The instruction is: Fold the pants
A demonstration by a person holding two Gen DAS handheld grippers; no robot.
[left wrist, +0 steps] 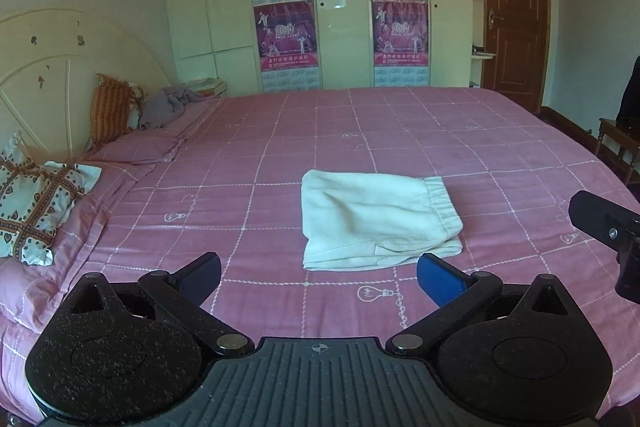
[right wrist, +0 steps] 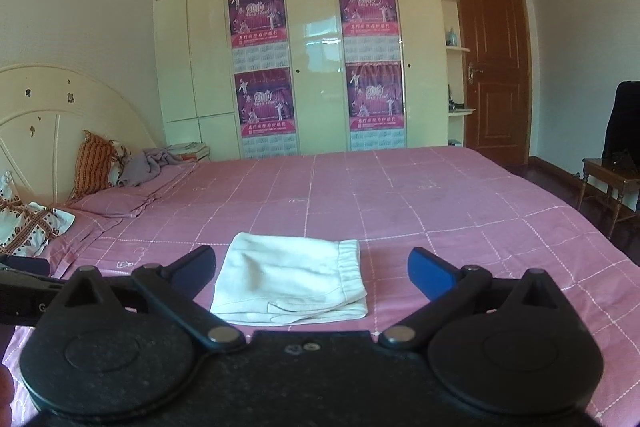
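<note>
Now folded white pants (left wrist: 380,221) flat on pink bedspread (left wrist: 440,131), left gripper (left wrist: 319,277) and right gripper (right wrist: 310,273) both spread, empty.

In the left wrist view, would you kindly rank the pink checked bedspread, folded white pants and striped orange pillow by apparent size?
1. Pink checked bedspread
2. Folded white pants
3. Striped orange pillow, though it lies farther away, so its true size is unsure.

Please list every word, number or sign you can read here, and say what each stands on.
"2010": on the upper left poster on the wardrobe, and on the other three.
Chinese line under each picture: too blurred to read.
Calendar grids below: too small.
Light-bulb drawings, no words: bedspread.
</note>
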